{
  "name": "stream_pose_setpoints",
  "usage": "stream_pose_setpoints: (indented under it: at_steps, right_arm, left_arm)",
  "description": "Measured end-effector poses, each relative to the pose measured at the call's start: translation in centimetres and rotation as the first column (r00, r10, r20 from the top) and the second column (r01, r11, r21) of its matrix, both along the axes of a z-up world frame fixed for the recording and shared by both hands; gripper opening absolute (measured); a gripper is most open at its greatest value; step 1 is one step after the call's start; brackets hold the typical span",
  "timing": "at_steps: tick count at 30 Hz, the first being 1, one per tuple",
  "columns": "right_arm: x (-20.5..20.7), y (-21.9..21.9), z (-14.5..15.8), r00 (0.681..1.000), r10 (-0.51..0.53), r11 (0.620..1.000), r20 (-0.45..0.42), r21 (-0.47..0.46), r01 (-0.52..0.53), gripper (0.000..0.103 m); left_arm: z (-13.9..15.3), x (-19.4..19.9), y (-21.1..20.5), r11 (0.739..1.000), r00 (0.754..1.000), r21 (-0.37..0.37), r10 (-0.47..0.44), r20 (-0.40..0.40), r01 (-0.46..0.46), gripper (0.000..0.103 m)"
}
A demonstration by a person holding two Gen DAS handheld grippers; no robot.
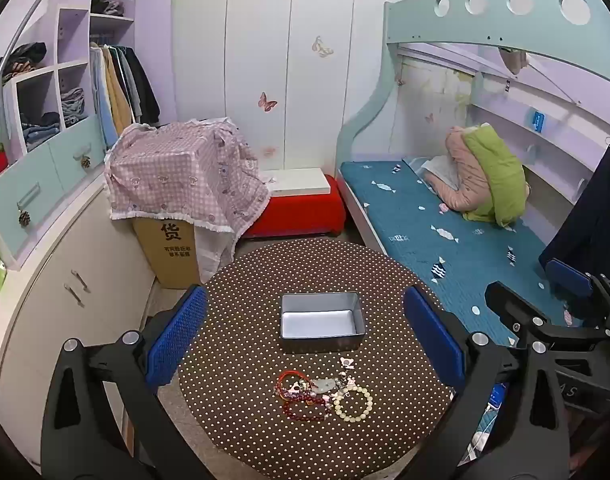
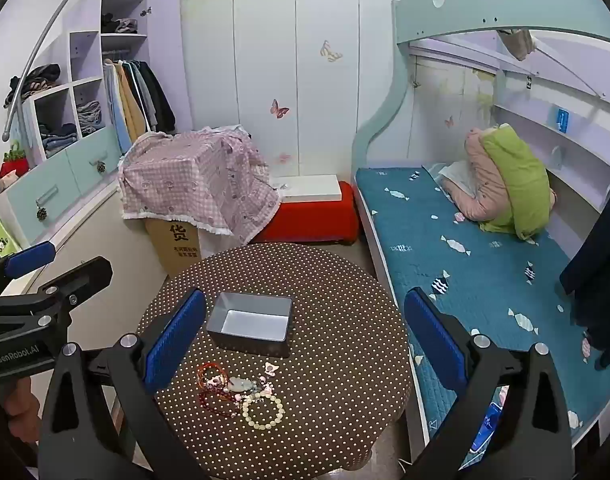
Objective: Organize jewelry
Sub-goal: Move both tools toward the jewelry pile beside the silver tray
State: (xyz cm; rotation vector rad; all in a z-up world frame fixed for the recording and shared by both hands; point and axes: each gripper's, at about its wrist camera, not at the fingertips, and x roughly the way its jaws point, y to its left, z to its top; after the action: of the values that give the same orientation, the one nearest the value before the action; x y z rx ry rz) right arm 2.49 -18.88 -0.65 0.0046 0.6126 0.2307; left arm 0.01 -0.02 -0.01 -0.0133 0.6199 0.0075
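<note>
Cream beaded bracelet (image 1: 353, 403) and tangled red strings (image 1: 295, 394) lie near the round polka-dot table's (image 1: 265, 280) front edge; the empty grey tin box (image 1: 322, 322) sits mid-table. Left gripper (image 1: 305, 342) and right gripper (image 2: 305, 340) hover with jaws wide apart, empty. Nothing is sorted yet; next comes lowering onto one piece.

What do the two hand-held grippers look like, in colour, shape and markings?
Both look alike. The left hand-held gripper and the right hand-held gripper have black angular frames with silver round bolts. Each finger carries a blue, bumpy rectangular pad. The right wrist view shows white "GenRobot.AI" lettering on the left one's black body.
</note>
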Motion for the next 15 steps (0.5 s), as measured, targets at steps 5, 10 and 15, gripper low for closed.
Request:
stream_pose_setpoints:
  at_steps: [5, 10, 15]
  right_arm:
    - [-0.3, -0.2, -0.1, 1.000, -0.001, 1.000, -0.006, 0.001, 0.001, 0.096]
    - [-0.2, -0.1, -0.4, 1.000, -0.005, 1.000, -0.028, -0.008, 0.005, 0.096]
    - [0.0, 0.4, -0.7, 0.998, -0.007, 1.000, -0.056, -0.025, 0.006, 0.096]
  left_arm:
    - [-0.1, 0.1, 0.0, 1.000, 1.000, -0.003, -0.002, -0.005, 0.002, 0.098]
    - [-1.1, 0.2, 0.2, 1.000, 1.000, -0.008, 0.000, -0.030, 0.000, 0.098]
    - [-2.2, 0.3, 1.0, 1.000, 0.997, -0.026, 0.002, -0.077, -0.004, 0.098]
